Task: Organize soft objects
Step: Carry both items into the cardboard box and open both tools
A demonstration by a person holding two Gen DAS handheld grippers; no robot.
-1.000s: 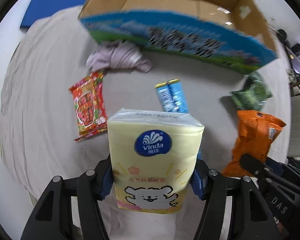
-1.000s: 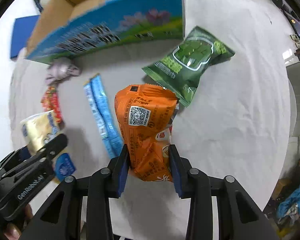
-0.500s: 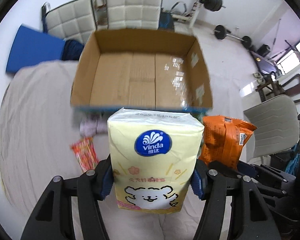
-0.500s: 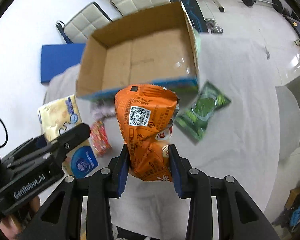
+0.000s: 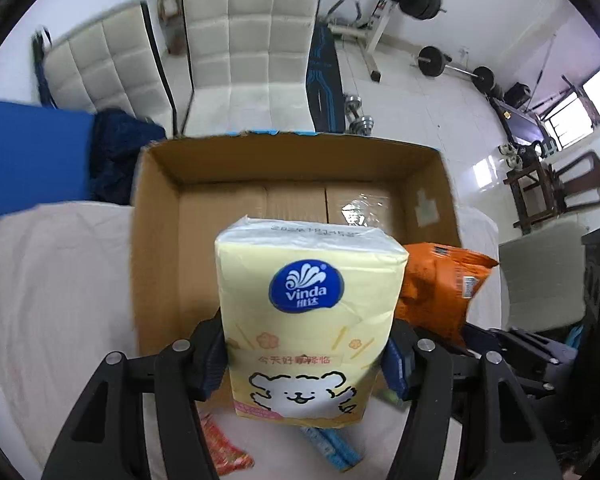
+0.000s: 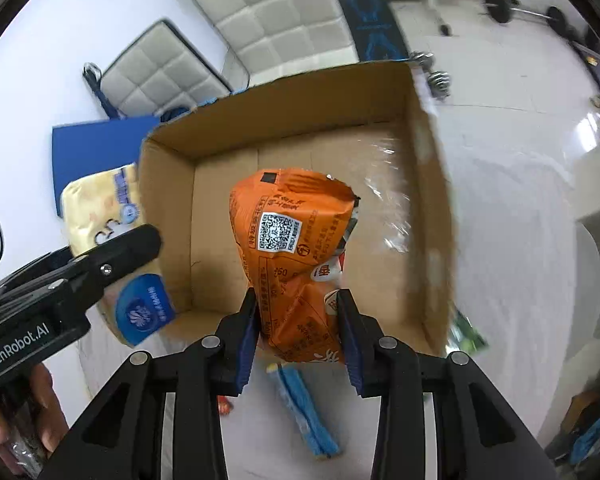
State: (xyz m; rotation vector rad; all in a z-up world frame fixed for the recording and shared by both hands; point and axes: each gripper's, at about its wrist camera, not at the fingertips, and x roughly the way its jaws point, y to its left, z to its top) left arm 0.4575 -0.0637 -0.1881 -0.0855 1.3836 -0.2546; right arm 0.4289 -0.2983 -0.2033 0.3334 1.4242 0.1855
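Pale yellow tissue pack (image 5: pixel 308 320), soft and plump, printed with a blue round Vinda logo and a white cartoon bear, clamped upright at its lower sides in the left tool (image 5: pixel 306 356) and hanging over the near edge of an open cardboard box (image 5: pixel 156 240). Orange snack bag (image 6: pixel 292 264), crinkled and pinched at the waist, QR code facing the camera, squeezed between the blue pads of the right tool (image 6: pixel 298 330) (jaws narrow on it) and poised above the box's brown floor. Box interior bare apart from strips of shiny clear tape (image 6: pixel 384 200) on the bottom. Below and nearer than the box, on the bench draped with a white cloth (image 5: pixel 56 288): a long blue packet (image 6: pixel 306 412), a red wrapper (image 5: pixel 224 452) partly hidden behind the left tool's finger, and a sliver of green bag (image 6: pixel 466 330) peeking past the box's right corner. Beyond the box, two white quilted chairs (image 5: pixel 252 52), a blue mat (image 5: pixel 32 156), and barbell weights (image 5: pixel 452 64) on a glossy floor. Part of a hand (image 6: pixel 24 412) visible at the left tool's grip in the right wrist view.
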